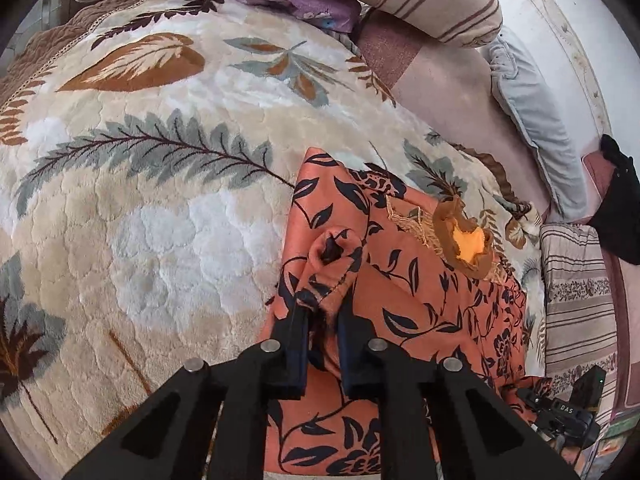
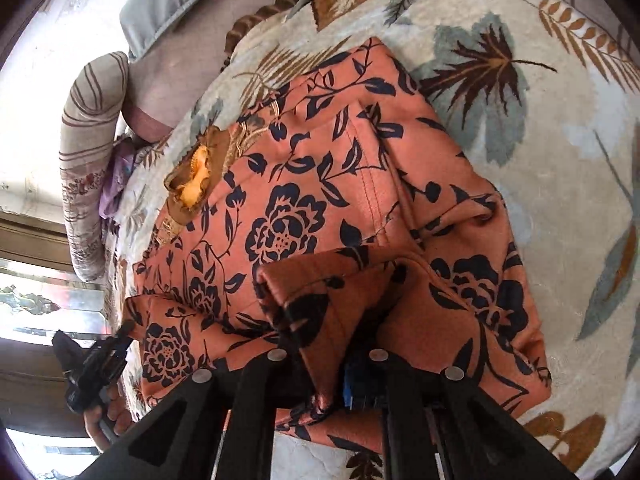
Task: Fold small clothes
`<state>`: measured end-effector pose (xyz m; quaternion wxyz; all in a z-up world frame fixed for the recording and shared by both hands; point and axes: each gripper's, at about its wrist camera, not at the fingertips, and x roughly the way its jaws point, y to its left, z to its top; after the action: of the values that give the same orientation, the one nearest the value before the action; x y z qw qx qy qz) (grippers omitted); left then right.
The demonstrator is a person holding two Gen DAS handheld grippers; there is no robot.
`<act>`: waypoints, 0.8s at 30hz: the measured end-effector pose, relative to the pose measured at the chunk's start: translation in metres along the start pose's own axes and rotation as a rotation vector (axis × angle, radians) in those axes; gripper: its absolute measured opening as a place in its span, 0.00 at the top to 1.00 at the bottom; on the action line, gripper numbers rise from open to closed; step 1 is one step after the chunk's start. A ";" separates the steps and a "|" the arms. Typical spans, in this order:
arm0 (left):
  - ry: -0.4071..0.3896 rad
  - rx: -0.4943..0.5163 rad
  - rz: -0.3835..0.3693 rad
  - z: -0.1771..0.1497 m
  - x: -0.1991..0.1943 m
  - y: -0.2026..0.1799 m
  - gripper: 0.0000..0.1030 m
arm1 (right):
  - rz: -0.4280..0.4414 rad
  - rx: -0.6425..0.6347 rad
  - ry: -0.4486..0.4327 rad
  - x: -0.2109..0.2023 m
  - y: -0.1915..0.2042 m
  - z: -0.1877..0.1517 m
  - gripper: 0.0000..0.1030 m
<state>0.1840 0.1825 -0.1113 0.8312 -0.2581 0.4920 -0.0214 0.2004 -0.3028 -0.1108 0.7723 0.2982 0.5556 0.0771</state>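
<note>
Currently both your grippers are clamped on the orange cotton garment with navy floral print, which lies partly folded on the plush cream leaf-patterned blanket: left gripper pinches a bunched edge, right gripper a folded flap. Risk, in my judgement: that thin left pinch slips out if you pull unevenly, and the fold collapses or drags askew.

Left gripper pinches a bunched fold of the orange floral garment between its fingers. Ahead and right of the tips: the garment's yellow-brown neckline. Leaf-patterned blanket lies left of the tool.
</note>
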 end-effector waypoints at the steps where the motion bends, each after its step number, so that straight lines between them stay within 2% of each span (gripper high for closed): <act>1: -0.004 0.012 -0.006 -0.001 -0.001 -0.001 0.94 | 0.007 0.005 -0.007 -0.003 -0.003 0.000 0.91; 4: -0.062 0.027 -0.034 -0.005 -0.020 -0.004 0.95 | 0.060 0.046 -0.047 -0.015 -0.012 -0.003 0.92; 10: -0.215 0.068 -0.128 -0.011 -0.090 -0.025 0.95 | 0.253 0.145 -0.207 -0.058 -0.027 -0.013 0.92; 13: -0.282 0.055 -0.152 0.006 -0.105 -0.036 0.95 | 0.318 0.166 -0.290 -0.074 -0.024 0.009 0.92; 16: -0.294 0.028 -0.081 0.034 -0.080 -0.044 0.93 | 0.361 0.217 -0.342 -0.066 -0.020 0.057 0.91; 17: -0.282 0.000 -0.040 0.043 -0.062 -0.042 0.92 | 0.366 0.233 -0.346 -0.055 -0.021 0.077 0.85; 18: -0.238 -0.021 0.017 0.052 -0.038 -0.039 0.79 | 0.348 0.234 -0.346 -0.038 -0.024 0.098 0.66; 19: -0.161 -0.037 0.073 0.058 -0.016 -0.034 0.53 | 0.287 0.264 -0.327 -0.021 -0.032 0.110 0.50; 20: -0.102 -0.061 0.109 0.058 0.000 -0.026 0.43 | 0.227 0.311 -0.300 -0.011 -0.041 0.111 0.30; 21: -0.078 -0.086 0.108 0.059 0.008 -0.016 0.40 | 0.213 0.343 -0.300 -0.009 -0.050 0.103 0.30; 22: -0.092 -0.100 0.096 0.056 0.006 -0.008 0.40 | 0.242 0.332 -0.311 -0.011 -0.055 0.091 0.30; 24: -0.159 -0.122 0.098 0.048 -0.013 0.005 0.39 | 0.212 0.270 -0.326 -0.024 -0.058 0.064 0.30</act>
<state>0.2161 0.2100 -0.0844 0.8505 -0.2846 0.4368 0.0695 0.2368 -0.3845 -0.1098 0.7927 0.4637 0.3944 0.0335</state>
